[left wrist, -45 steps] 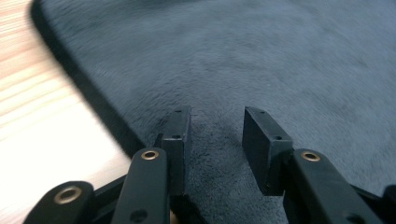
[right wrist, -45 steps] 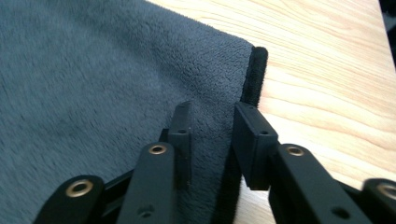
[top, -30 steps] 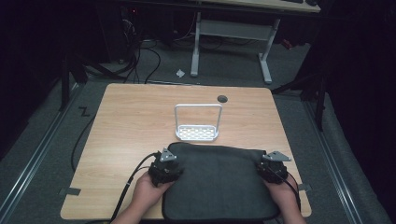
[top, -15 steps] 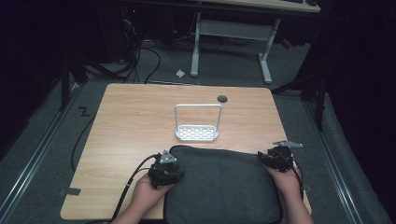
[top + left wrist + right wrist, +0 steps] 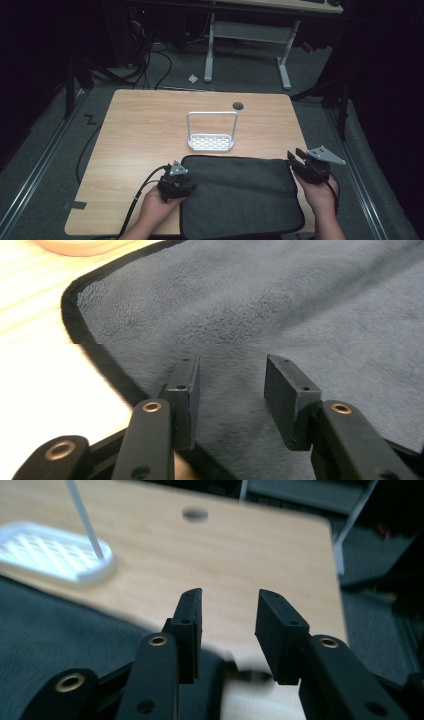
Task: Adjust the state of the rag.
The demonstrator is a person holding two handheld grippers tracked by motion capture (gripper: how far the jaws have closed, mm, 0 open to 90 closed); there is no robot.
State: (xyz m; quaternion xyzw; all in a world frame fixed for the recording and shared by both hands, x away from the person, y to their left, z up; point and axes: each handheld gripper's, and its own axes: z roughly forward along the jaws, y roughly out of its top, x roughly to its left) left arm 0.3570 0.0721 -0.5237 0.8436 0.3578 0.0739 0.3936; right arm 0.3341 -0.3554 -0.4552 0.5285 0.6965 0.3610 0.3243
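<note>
Dark grey fleece cloth, folded flat with a black bound edge, lies on the near half of the wooden table, between the 2 hands; its far edge sits just in front of the white rack.

Table: light wood, round grommet hole near the far edge.

Rack: white perforated base with an upright wire loop, standing near the table's centre. In the right gripper view its base lies beyond the cloth.

Left gripper: at the cloth's near-left part, low on the table, hand behind it. In the left gripper view the jaws stand apart just over the fleece, nothing pinched between them; they have just been opening. The bound edge passes under the left jaw.

Right gripper: off the cloth's right edge, raised above the table. In the right gripper view the jaws stand apart, with only bare wood visible in the gap; they have just been opening. Cloth corner sits below the left jaw, not gripped.
</note>
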